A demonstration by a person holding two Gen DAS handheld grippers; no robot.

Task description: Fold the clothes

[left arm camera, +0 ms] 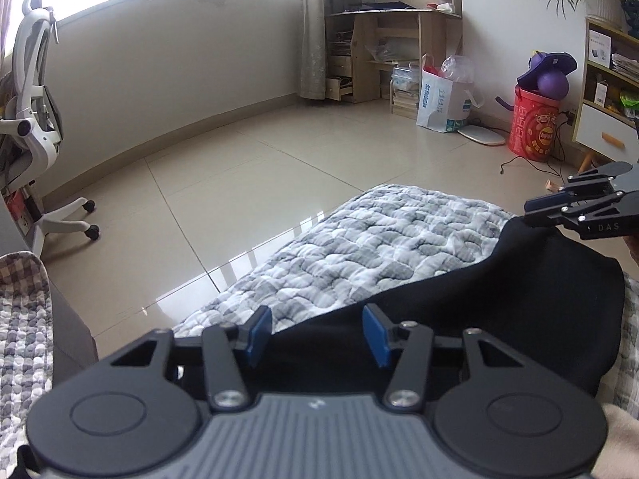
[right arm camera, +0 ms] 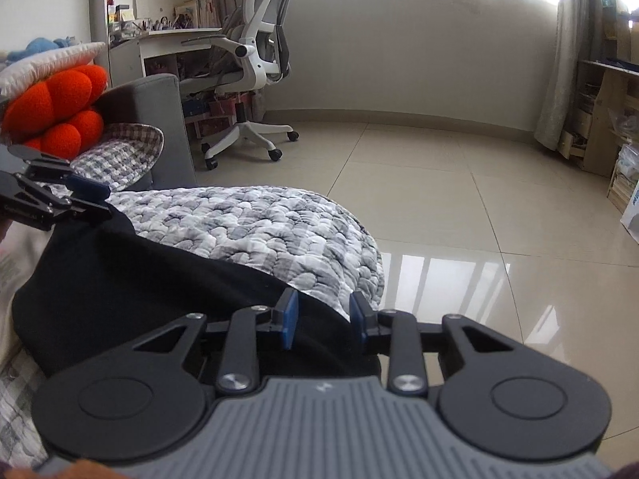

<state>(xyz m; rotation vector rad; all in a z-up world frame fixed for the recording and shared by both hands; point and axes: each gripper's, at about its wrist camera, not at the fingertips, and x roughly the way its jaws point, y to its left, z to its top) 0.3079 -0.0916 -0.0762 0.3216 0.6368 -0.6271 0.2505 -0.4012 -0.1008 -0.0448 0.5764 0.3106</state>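
Black garment (left arm camera: 499, 303) lies spread on my grey-and-white quilted cover (left arm camera: 383, 239), its far edge running diagonally across the quilt. My left gripper (left arm camera: 317, 337) sits over the near edge of the cloth, blue pads (left arm camera: 259, 335) standing well apart with the black fabric showing in the gap; I see no pad pressing on it. My right gripper (right arm camera: 324, 321) is narrower, also parted, over the garment's other near corner at the quilt's edge. Whether it pinches fabric I cannot tell. White office chair (right arm camera: 259, 52) stands on the tiled floor (right arm camera: 459, 199) beyond.
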